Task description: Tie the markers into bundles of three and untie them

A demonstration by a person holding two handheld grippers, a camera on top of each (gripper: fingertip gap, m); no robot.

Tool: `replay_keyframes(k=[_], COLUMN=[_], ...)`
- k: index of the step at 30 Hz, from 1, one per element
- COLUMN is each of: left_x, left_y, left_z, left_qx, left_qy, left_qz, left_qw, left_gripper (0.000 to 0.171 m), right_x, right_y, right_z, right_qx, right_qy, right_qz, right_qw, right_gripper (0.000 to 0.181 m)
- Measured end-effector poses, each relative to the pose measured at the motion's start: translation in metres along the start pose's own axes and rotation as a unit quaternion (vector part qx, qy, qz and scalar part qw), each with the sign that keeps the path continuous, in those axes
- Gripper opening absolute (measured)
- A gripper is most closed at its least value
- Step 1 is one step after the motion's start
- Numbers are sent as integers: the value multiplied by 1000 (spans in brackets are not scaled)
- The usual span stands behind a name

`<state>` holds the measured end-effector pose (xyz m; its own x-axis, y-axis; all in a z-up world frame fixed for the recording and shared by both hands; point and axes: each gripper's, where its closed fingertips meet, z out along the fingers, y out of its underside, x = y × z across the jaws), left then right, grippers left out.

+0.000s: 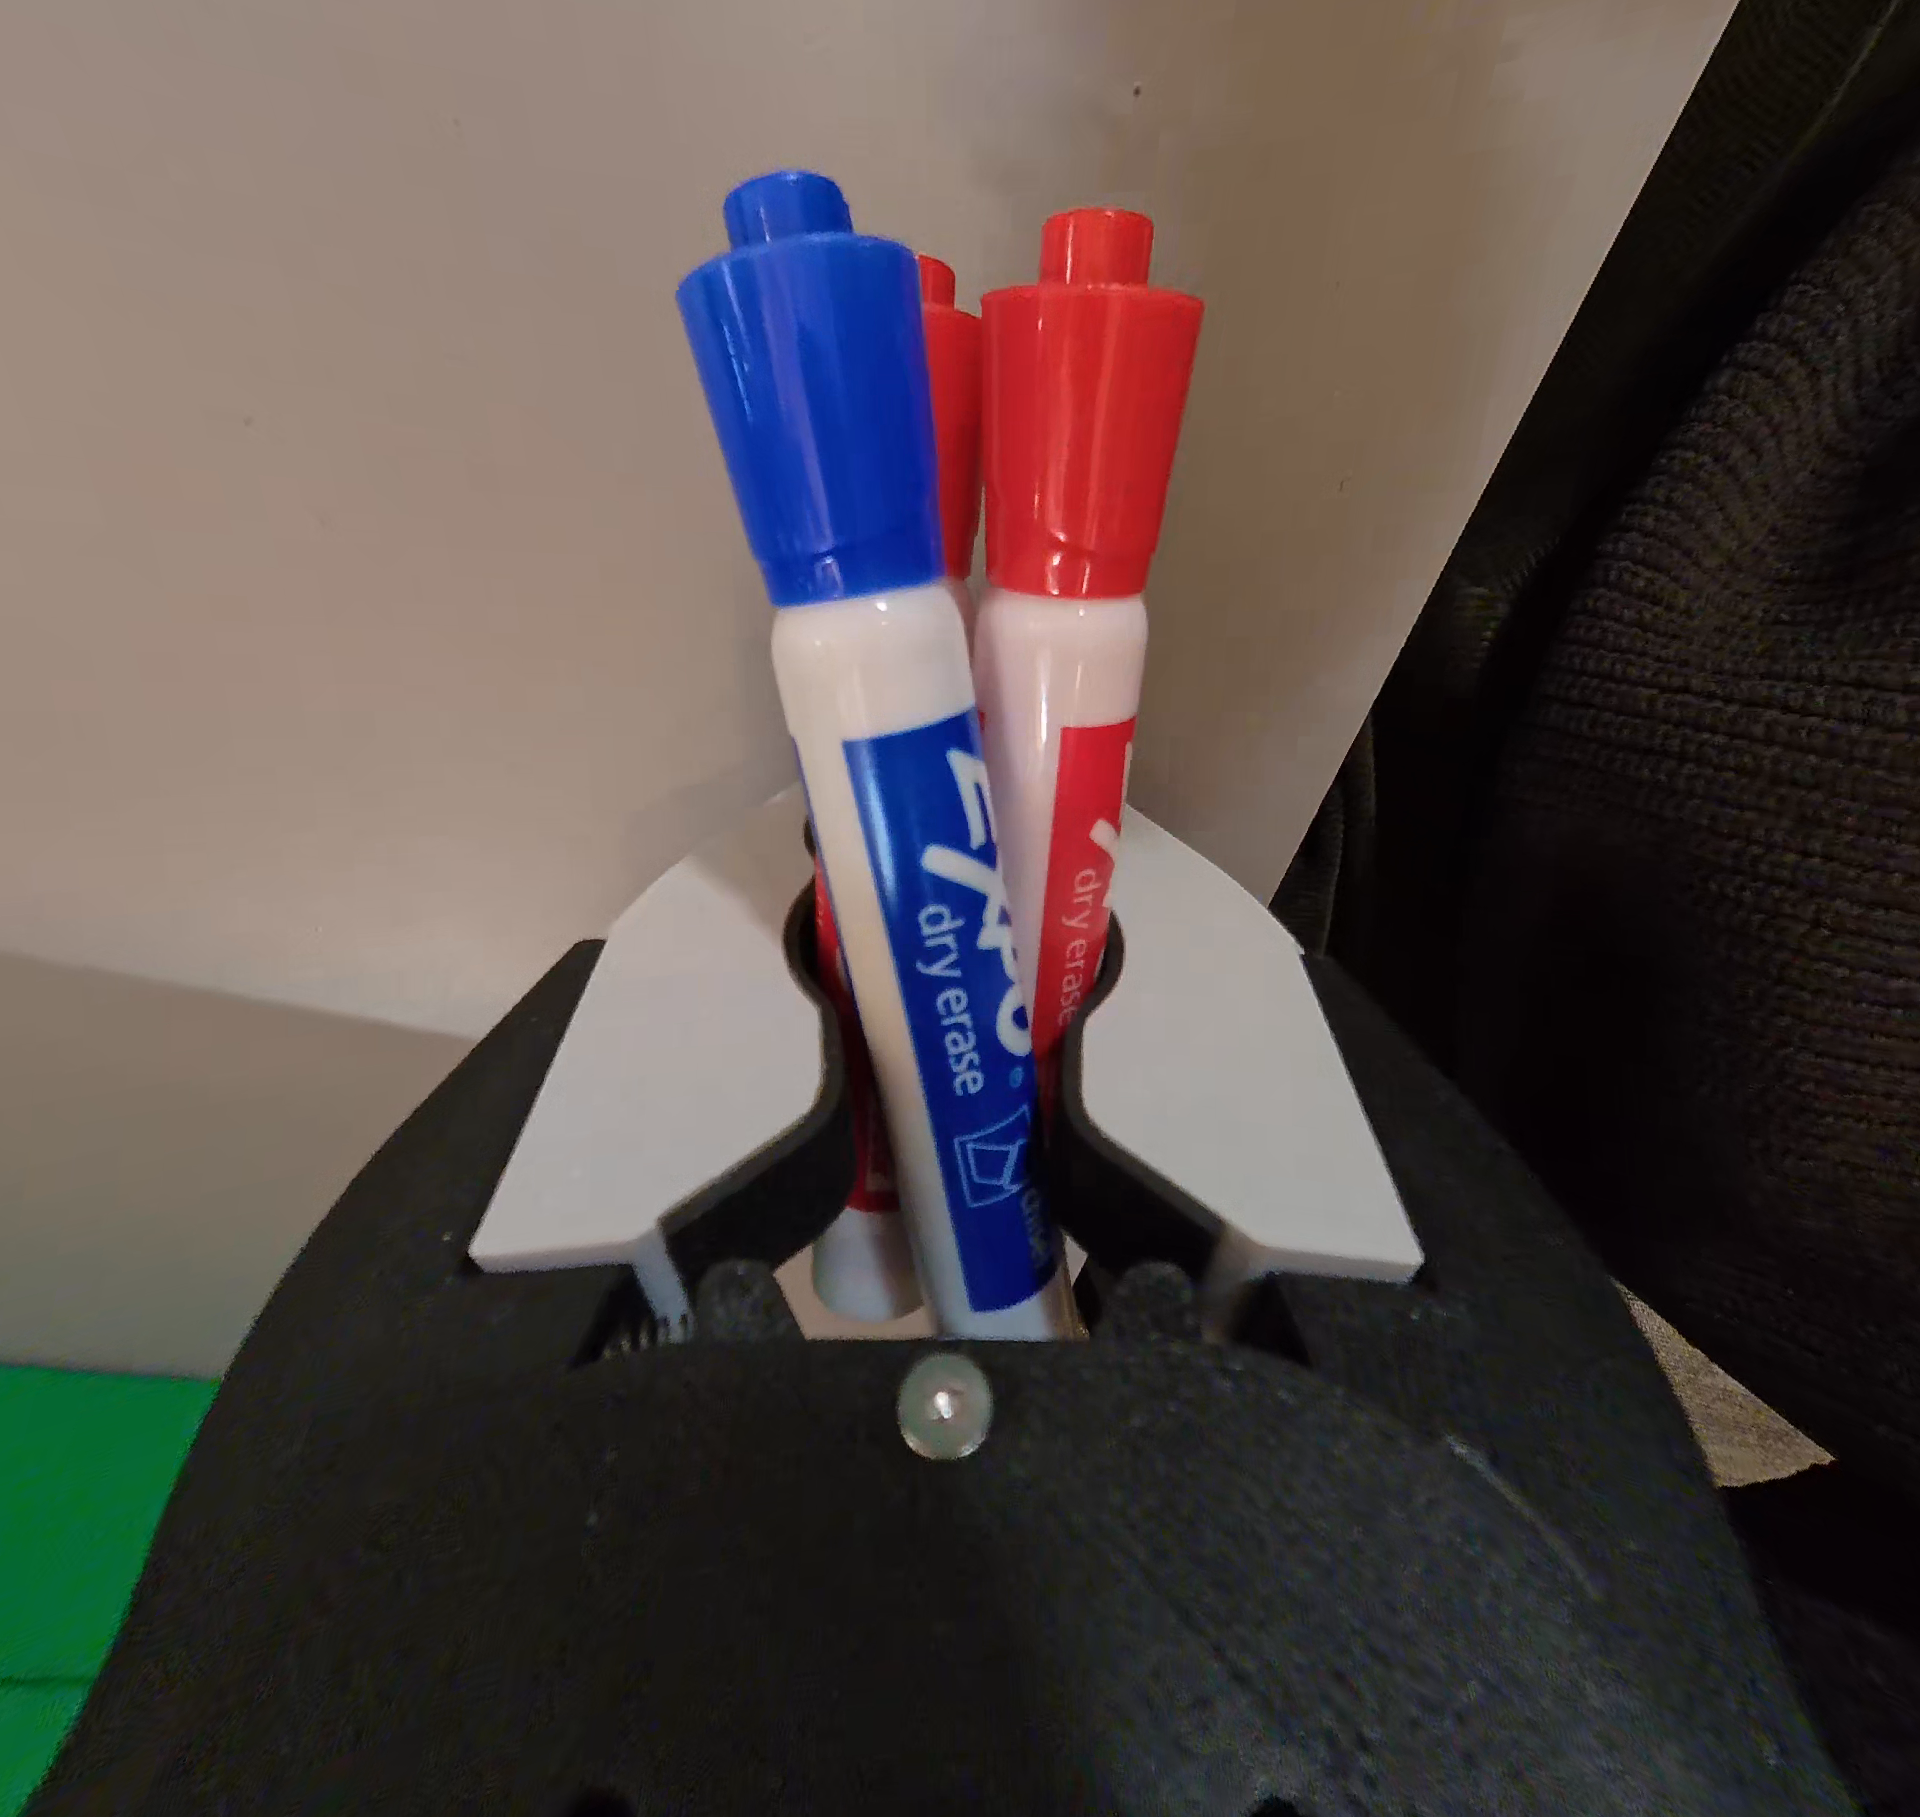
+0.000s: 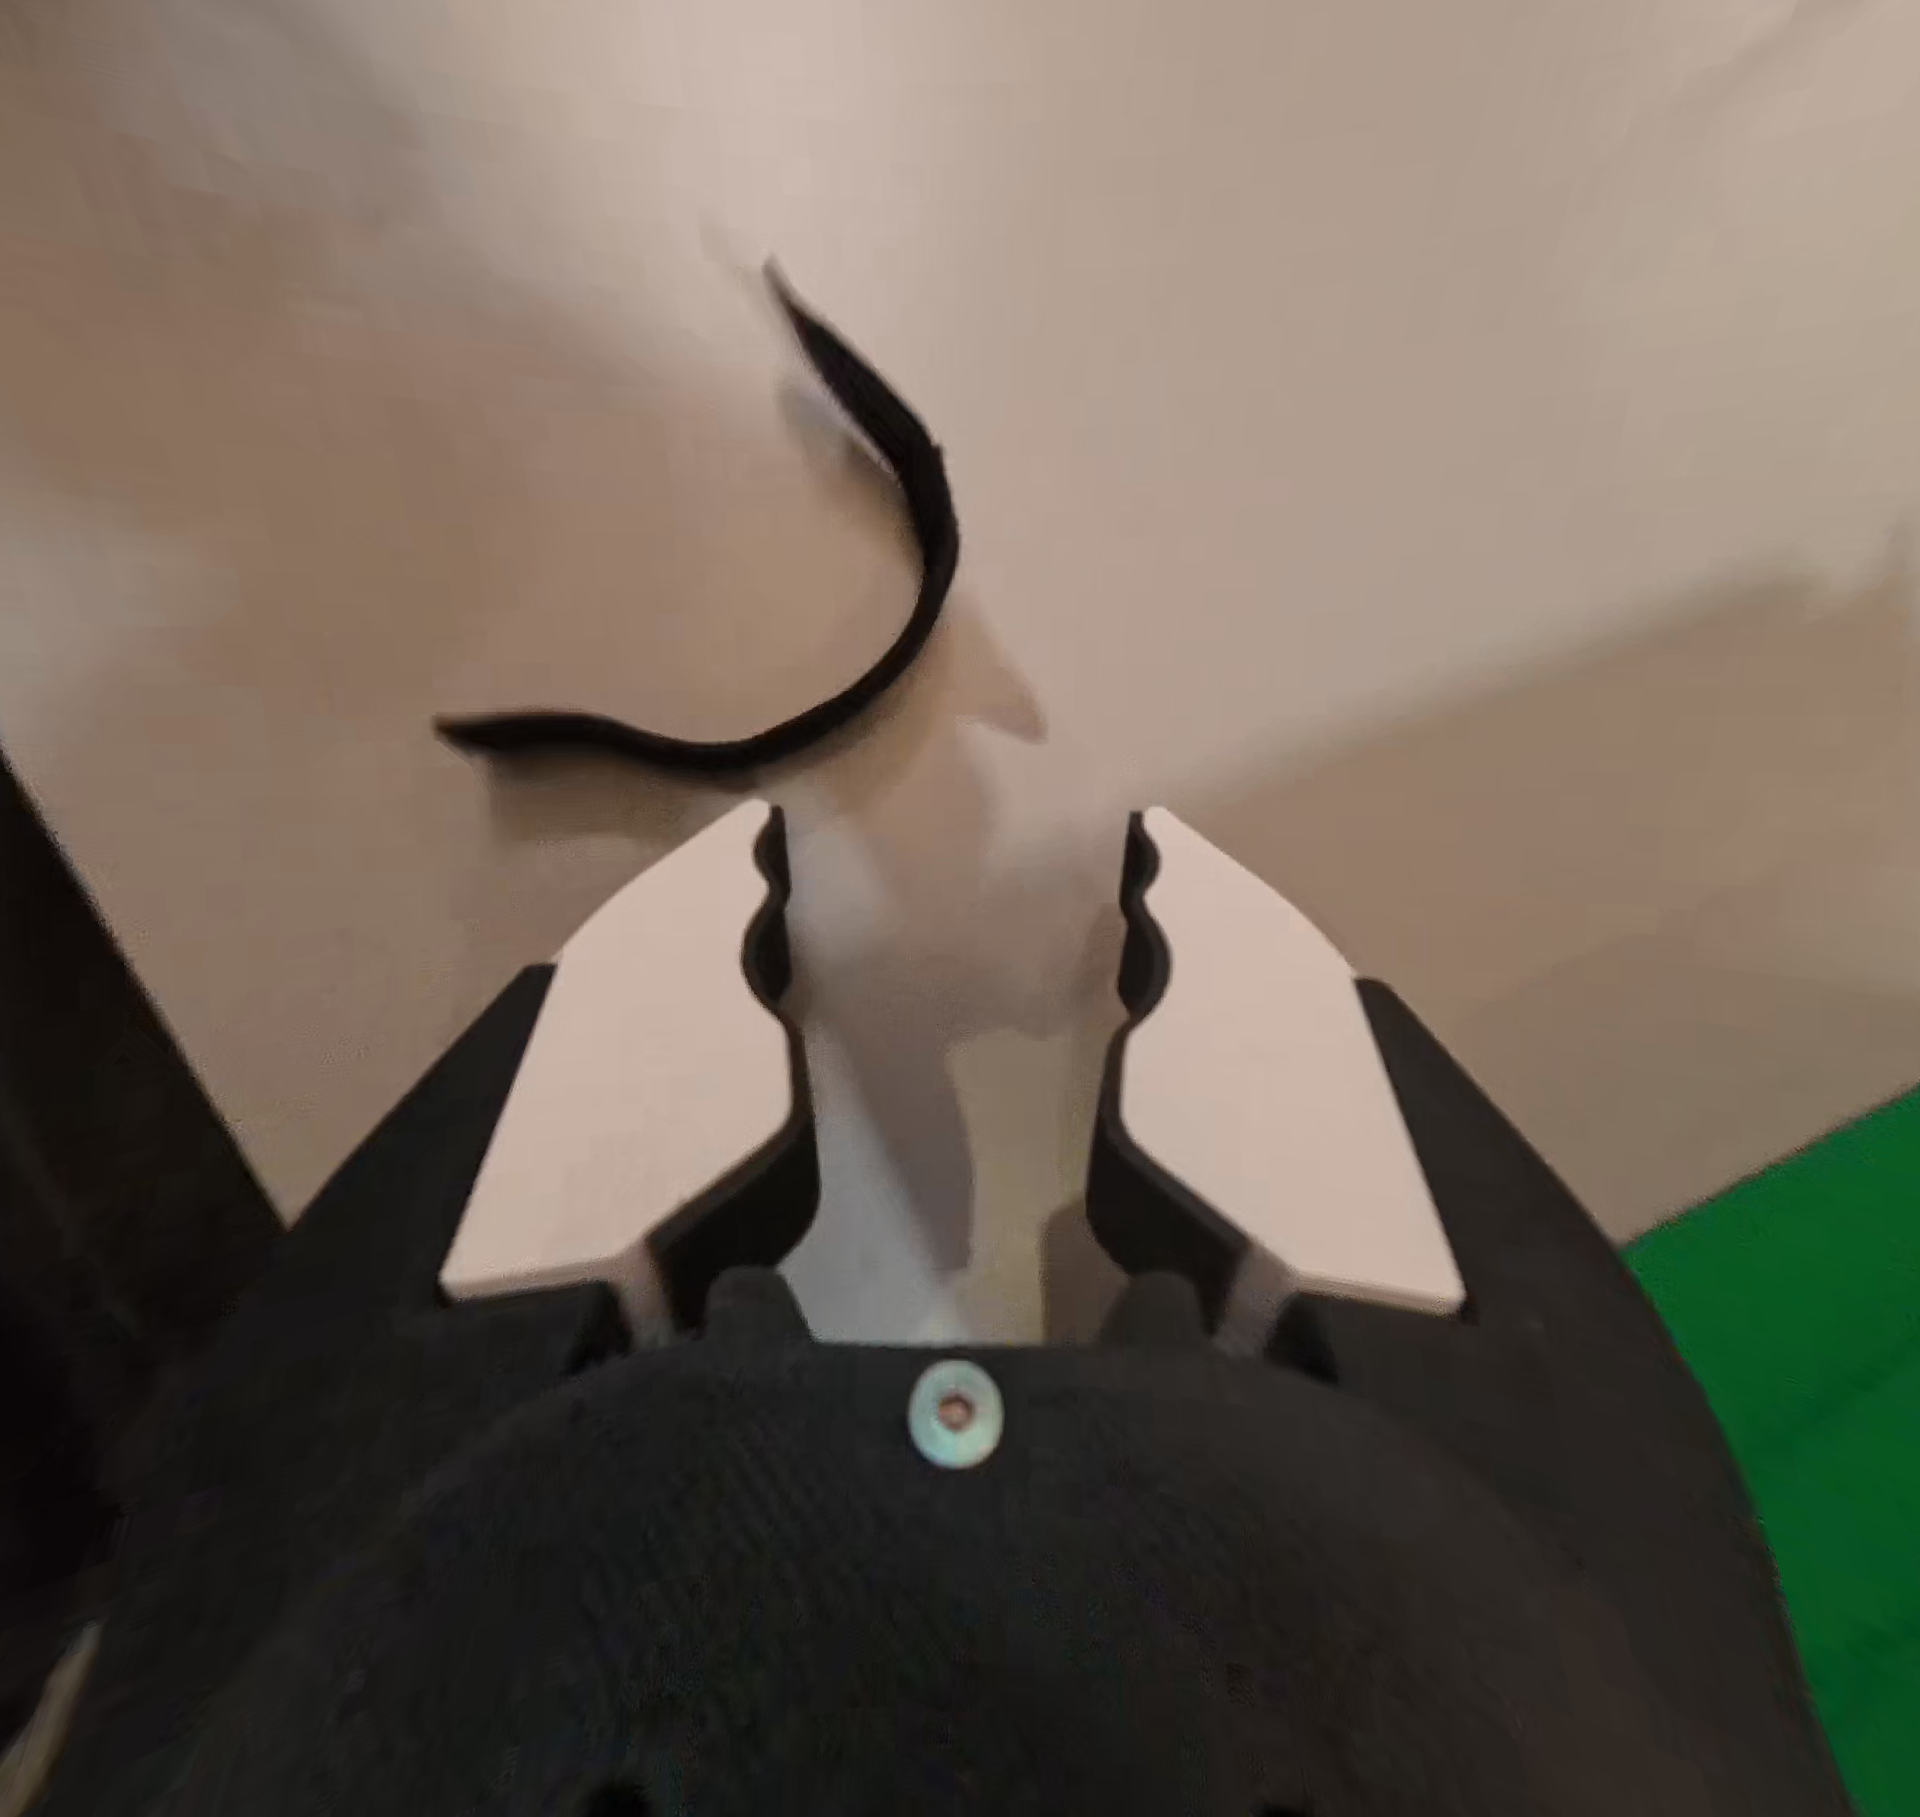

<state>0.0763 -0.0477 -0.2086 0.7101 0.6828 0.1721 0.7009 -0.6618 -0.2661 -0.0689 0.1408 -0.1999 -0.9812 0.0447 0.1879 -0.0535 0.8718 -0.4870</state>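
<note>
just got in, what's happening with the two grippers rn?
The left gripper is shut on a bundle of dry-erase markers: a blue-capped marker in front, a red-capped marker beside it, and a second red-capped marker mostly hidden behind. They stand caps-up between the jaws, against a pale surface. The right gripper is open and empty, hovering near a curled black strap that lies ahead of its jaws. That view is blurred.
</note>
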Motion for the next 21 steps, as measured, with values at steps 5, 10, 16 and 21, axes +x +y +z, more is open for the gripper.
replay_keyframes(k=[5,10,16,21], left_x=[0,0,0,0], left_y=[0,0,0,0], left_z=[0,0,0,0], left_qx=[1,2,4,4], left_qy=[1,2,2,-1], left_qz=[-1,0,0,1], left_qw=[1000,1000,1000,1000], left_gripper=[44,44,44,44], right_x=[-31,-26,-31,-38], right_y=[-17,-30,-40,-42], right_z=[0,5,19,29], right_qx=[45,65,80,78], right_qy=[-69,-29,-50,-109], right_qz=[-19,-50,-61,-21], right_qw=[996,996,994,991], right_gripper=[64,76,96,94])
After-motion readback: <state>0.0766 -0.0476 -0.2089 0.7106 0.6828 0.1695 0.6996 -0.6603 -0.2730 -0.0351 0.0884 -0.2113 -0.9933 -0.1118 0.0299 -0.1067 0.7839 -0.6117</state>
